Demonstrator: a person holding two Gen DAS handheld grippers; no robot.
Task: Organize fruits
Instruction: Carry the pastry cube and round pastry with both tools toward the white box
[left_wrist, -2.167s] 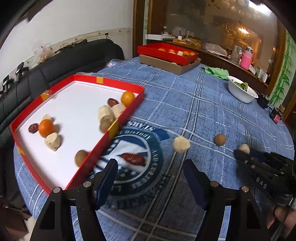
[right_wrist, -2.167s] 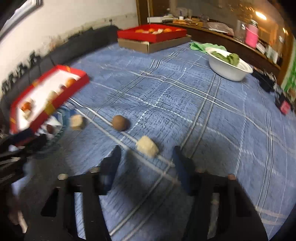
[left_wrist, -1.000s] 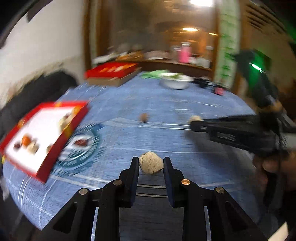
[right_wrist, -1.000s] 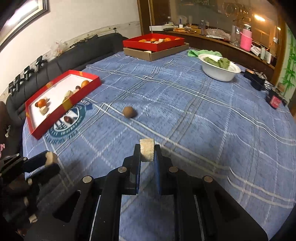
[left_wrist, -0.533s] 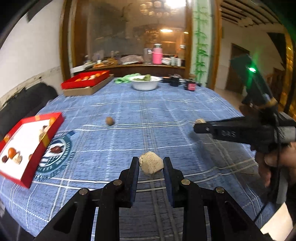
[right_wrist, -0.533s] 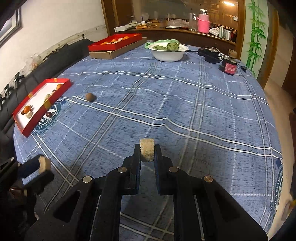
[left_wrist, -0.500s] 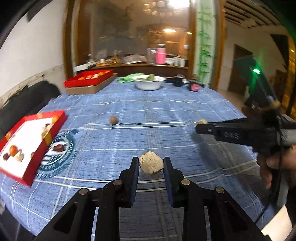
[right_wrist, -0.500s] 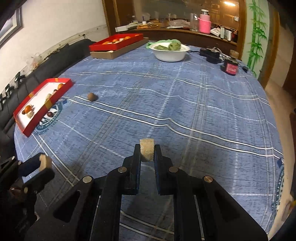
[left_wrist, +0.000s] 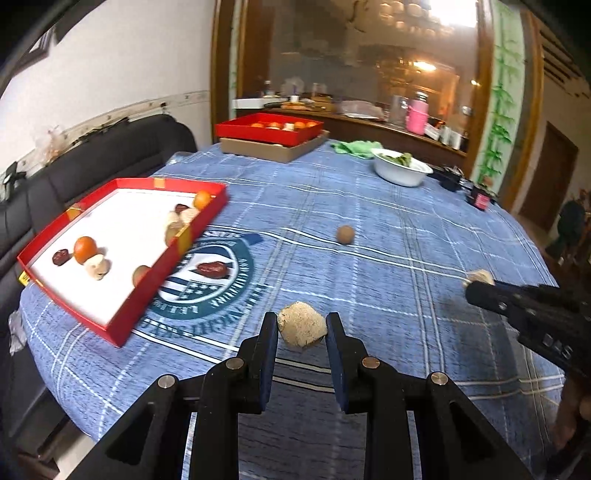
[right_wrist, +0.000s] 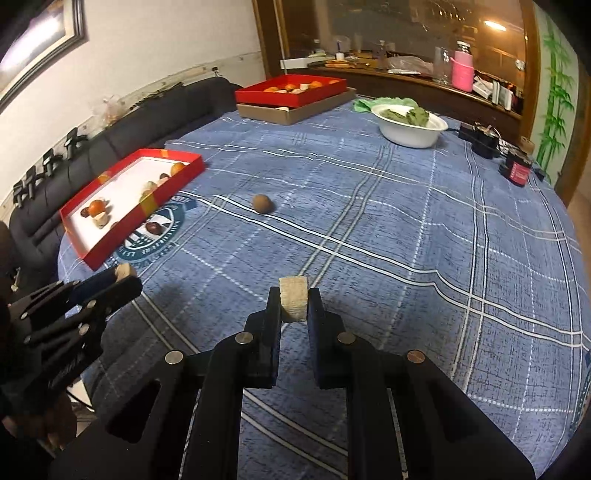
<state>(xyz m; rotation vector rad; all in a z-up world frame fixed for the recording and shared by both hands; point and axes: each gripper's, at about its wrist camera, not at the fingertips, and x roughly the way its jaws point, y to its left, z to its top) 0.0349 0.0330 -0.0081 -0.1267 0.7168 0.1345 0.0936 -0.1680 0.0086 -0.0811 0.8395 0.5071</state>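
My left gripper (left_wrist: 302, 326) is shut on a lumpy beige fruit piece (left_wrist: 301, 330), held above the blue checked tablecloth. My right gripper (right_wrist: 293, 301) is shut on a pale, cylinder-shaped fruit piece (right_wrist: 293, 295). A red tray (left_wrist: 123, 319) with a white floor lies at the left and holds oranges (left_wrist: 85, 246), dark dates and several pale pieces. A dark red date (left_wrist: 212, 269) lies on the cloth's round emblem beside the tray. A brown round fruit (left_wrist: 345, 234) sits alone mid-table. Each gripper shows at the edge of the other's view, the right one (left_wrist: 480, 284) and the left one (right_wrist: 123, 275).
A second red tray (left_wrist: 269, 131) of fruit rests on a cardboard box at the table's far side. A white bowl (left_wrist: 400, 172) with greens and a green cloth (left_wrist: 354, 147) stand at the far right. A black sofa (left_wrist: 92, 166) runs along the left edge.
The left wrist view has swung left, so the red tray now looks nearer and larger. The right wrist view has also shifted toward the tray. Both grippers keep hold of their pieces.
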